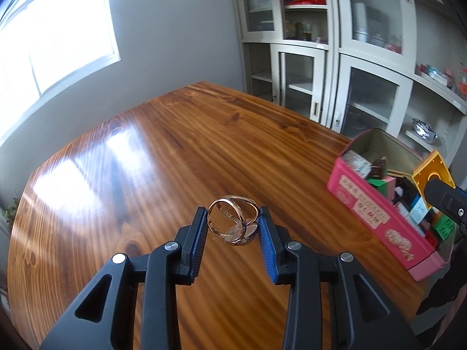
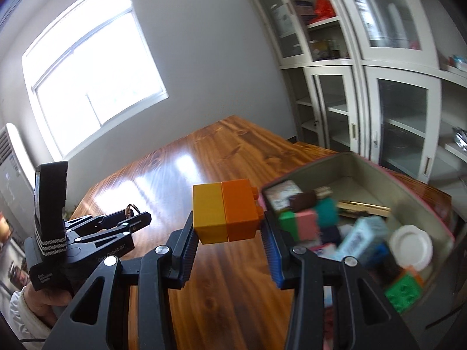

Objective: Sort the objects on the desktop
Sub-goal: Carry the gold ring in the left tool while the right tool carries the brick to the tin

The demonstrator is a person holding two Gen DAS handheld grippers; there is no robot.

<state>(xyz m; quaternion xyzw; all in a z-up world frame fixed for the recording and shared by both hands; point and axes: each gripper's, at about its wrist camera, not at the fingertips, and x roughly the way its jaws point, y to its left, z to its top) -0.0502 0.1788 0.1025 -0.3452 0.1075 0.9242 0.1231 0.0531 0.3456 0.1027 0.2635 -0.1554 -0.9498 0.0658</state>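
Observation:
My left gripper (image 1: pixel 233 218) is shut on a rose-gold metal ring holder (image 1: pixel 232 224) and holds it above the wooden table (image 1: pixel 175 151). My right gripper (image 2: pixel 229 223) is shut on a yellow and orange toy brick (image 2: pixel 226 214), just left of the pink tin box (image 2: pixel 423 180). In the left wrist view the pink tin box (image 1: pixel 376 213) stands at the right, with the yellow brick (image 1: pixel 432 172) over it. The left gripper (image 2: pixel 128 218) with the ring also shows in the right wrist view, at the left.
The tin holds several toy bricks, small cartons and a white lid (image 2: pixel 411 246). White glass-door cabinets (image 1: pixel 335 58) stand behind the table. A window (image 1: pixel 52 35) is at the left. The table's far edge lies near the cabinets.

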